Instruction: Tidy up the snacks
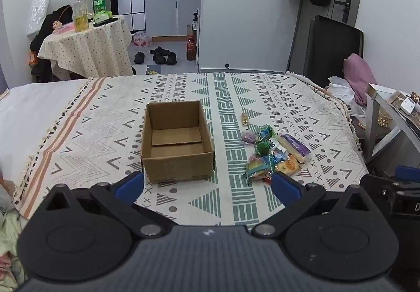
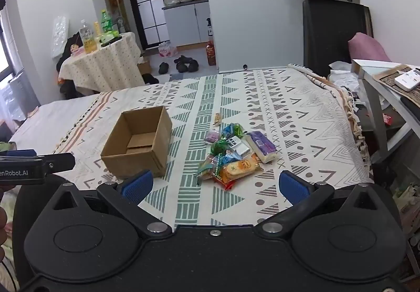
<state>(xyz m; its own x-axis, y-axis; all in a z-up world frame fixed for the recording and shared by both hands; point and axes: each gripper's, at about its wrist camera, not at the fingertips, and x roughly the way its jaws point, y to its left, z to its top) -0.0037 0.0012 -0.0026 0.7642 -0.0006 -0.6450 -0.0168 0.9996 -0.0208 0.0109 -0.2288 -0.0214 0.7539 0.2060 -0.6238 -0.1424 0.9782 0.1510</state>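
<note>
An open, empty cardboard box (image 1: 176, 142) (image 2: 138, 143) stands on the patterned bedspread. To its right lies a heap of several wrapped snacks (image 1: 273, 154) (image 2: 233, 154), with an orange packet (image 2: 240, 167) in front, a purple-and-white pack (image 2: 263, 146) at the right, and one small brown bar (image 1: 245, 118) (image 2: 217, 118) apart behind. My left gripper (image 1: 207, 187) hovers open in front of the box, nothing between its blue pads. My right gripper (image 2: 215, 187) is open too, just in front of the snack heap, touching nothing.
The bedspread (image 1: 262, 92) covers a bed whose right edge drops beside a grey side table (image 2: 380, 82). A small round table with bottles (image 1: 86, 37) stands back left. A black chair (image 2: 333, 29) stands behind the bed at right. The left gripper's body (image 2: 31, 166) shows at the left edge.
</note>
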